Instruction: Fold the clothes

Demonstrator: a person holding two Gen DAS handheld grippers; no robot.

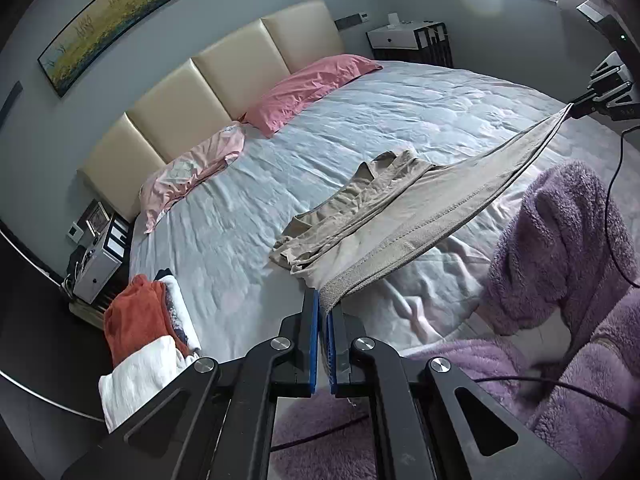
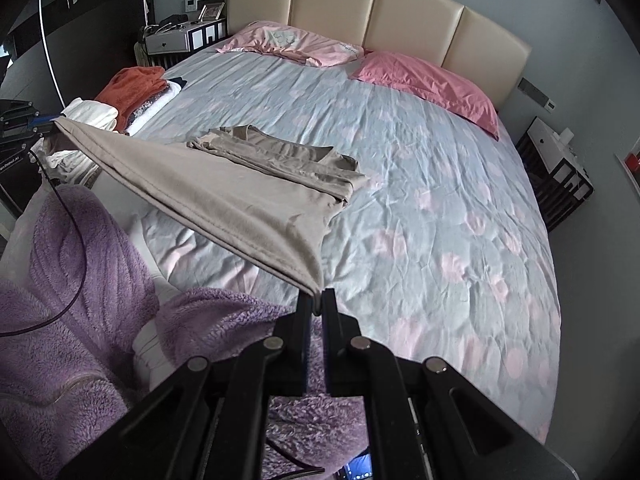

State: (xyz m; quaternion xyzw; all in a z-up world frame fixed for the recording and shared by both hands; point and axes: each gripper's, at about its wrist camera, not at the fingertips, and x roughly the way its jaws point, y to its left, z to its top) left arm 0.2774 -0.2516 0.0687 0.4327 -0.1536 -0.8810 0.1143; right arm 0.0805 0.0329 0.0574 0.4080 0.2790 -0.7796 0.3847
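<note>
Between both hand-held grippers (each clamped) stretches the beige garment (image 2: 224,196).

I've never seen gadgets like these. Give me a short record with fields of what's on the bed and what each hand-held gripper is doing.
setting: bed with a pale floral sheet
left hand-held gripper: shut on one corner of the beige garment's hem
right hand-held gripper: shut on the other hem corner
beige garment: hem lifted and stretched between the two, far end bunched on the sheet
folded pile: orange and white items at the bed's edge
pillows: two pink, by the headboard
purple fleece: near the grippers
</note>
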